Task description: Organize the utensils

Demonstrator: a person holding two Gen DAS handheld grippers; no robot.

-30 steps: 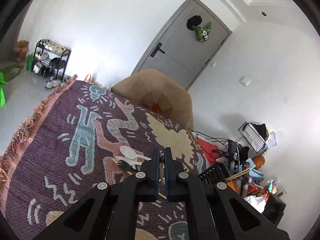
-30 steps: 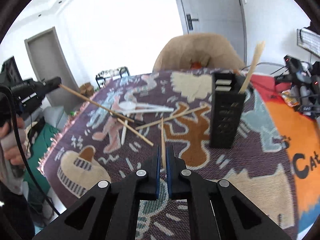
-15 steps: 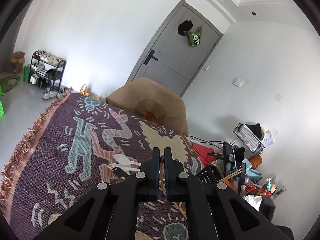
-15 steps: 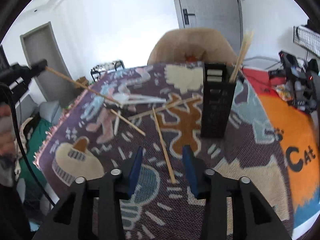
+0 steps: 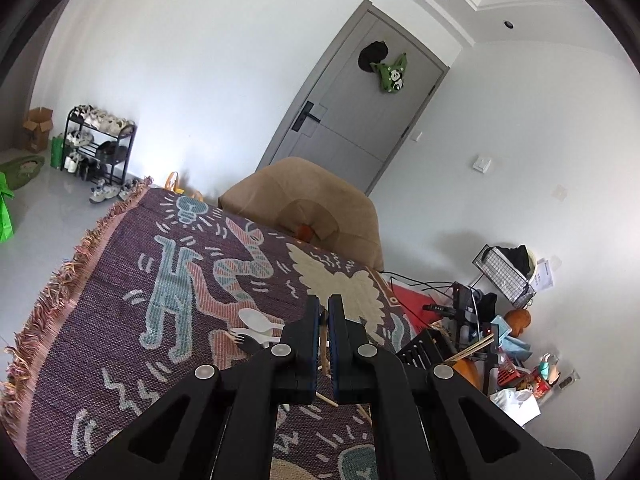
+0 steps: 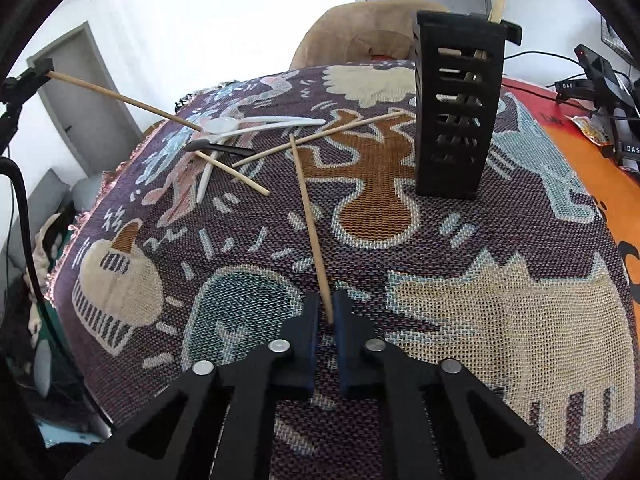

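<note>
Woven rug [image 6: 460, 280]: R gripper [image 6: 327, 312] clamps chopstick [image 6: 310, 216], L gripper [image 5: 324, 320] another; "DAS" on gear [image 6: 588, 80].

Holder [image 6: 456, 112] on cloth [image 6: 500, 240], right of spoons [image 6: 256, 124]; chair [image 6: 360, 32] behind.

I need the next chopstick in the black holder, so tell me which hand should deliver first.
Right. The right gripper is shut on the near end of a chopstick, with the black holder just ahead. The left gripper holds its chopstick farther off.
</note>
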